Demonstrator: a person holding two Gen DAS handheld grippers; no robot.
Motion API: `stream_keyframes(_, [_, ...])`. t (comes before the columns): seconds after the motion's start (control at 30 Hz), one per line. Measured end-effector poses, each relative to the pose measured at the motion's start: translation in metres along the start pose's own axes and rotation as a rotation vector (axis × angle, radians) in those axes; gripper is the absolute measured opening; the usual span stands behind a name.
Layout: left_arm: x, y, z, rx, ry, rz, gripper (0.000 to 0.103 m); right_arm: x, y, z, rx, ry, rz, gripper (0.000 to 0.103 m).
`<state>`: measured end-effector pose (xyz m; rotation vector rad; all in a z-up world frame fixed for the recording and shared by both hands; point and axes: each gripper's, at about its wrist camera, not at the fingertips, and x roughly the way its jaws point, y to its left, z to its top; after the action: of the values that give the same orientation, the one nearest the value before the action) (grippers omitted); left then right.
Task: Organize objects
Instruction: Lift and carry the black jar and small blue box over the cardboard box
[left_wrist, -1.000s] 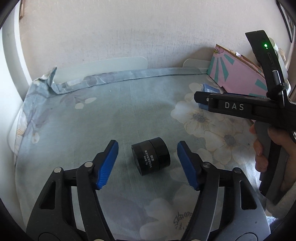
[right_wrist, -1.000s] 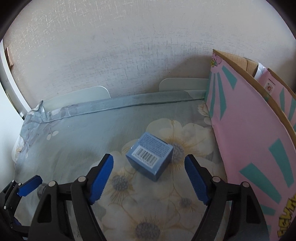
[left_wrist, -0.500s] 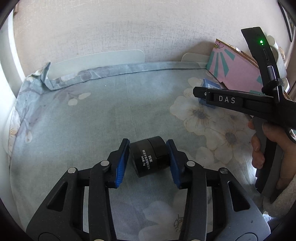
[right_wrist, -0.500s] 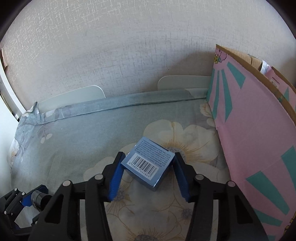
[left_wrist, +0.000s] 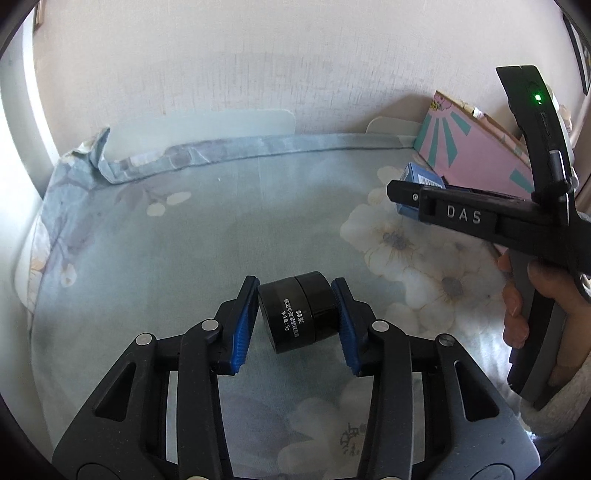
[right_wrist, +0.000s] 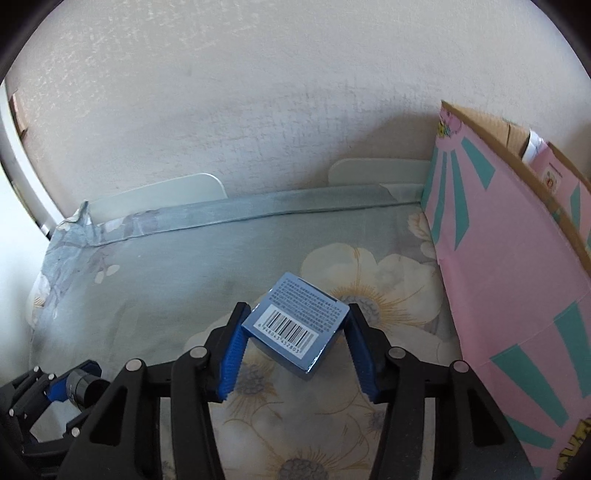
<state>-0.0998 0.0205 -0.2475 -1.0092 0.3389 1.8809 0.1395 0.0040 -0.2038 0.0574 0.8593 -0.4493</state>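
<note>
My left gripper (left_wrist: 295, 317) is shut on a small black jar (left_wrist: 299, 314) with white print, lying on its side, held just above the floral cloth (left_wrist: 184, 240). My right gripper (right_wrist: 295, 339) is shut on a small blue box (right_wrist: 299, 328) with a barcode, lifted slightly off the cloth. The right gripper also shows in the left wrist view (left_wrist: 402, 192), holding the blue box (left_wrist: 421, 181) beside the pink box. The left gripper with the jar (right_wrist: 83, 387) shows at the lower left of the right wrist view.
A pink cardboard box with teal stripes (right_wrist: 517, 277) stands open at the right, against the wall; it also shows in the left wrist view (left_wrist: 476, 155). White plastic panels (right_wrist: 159, 195) stand along the cloth's back edge. A wall (right_wrist: 258, 92) closes the far side.
Both grippers closed: the left one onto the black jar, the right one onto the blue box. Both objects now sit slightly raised between the pads.
</note>
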Motion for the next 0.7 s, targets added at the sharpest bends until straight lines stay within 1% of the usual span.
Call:
stream_keyframes(0.2, [-0.021, -0.004, 0.021, 0.002, -0.011, -0.014, 0.037, -0.024, 0.005, 0.012, -0.018, -0.010, 0.030, 0.048])
stream_keyframes(0.3, [-0.034, -0.006, 0.039, 0.006, 0.000, -0.028, 0.037, -0.043, 0.008, 0.024, -0.019, -0.023, 0.047, 0.048])
stream_keyframes(0.4, [-0.047, -0.009, 0.056, 0.007, -0.004, -0.042, 0.037, -0.060, 0.010, 0.039, -0.020, -0.043, 0.057, 0.048])
stream_keyframes(0.7, [-0.074, -0.025, 0.104, 0.048, -0.015, -0.075, 0.037, -0.105, -0.001, 0.071, 0.003, -0.062, 0.079, 0.048])
